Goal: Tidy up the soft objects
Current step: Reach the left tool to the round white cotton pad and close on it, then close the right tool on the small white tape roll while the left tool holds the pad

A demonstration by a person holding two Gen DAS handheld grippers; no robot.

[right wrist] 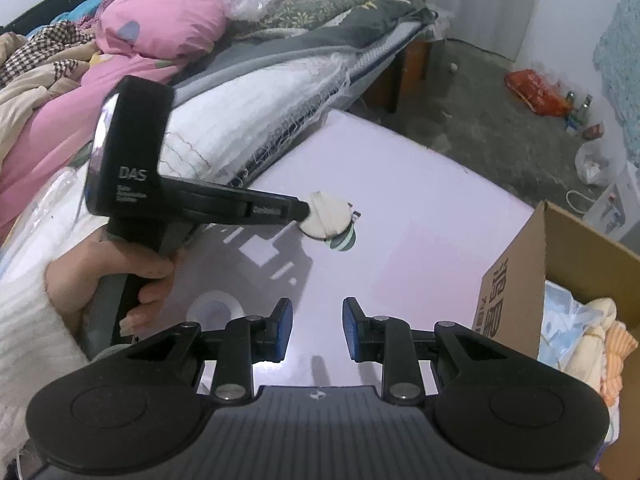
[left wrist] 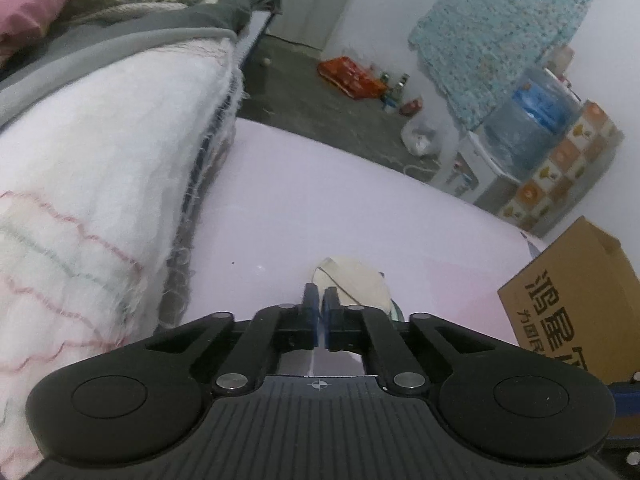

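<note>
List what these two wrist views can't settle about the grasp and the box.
- Left gripper: shut at the cream soft item; whether fabric is pinched is hidden by its own fingers, too small in the right wrist view.
- Green-striped piece: mostly under the cream item.
- Cardboard box: contents cut off by the frame edge.
- Right gripper: open, empty.

Pad (right wrist: 326, 220) on table (right wrist: 420, 184), at left gripper's (right wrist: 306, 210) tip.
Box (right wrist: 516, 296) right of right gripper (right wrist: 317, 330); bed (right wrist: 256, 92) left.
</note>
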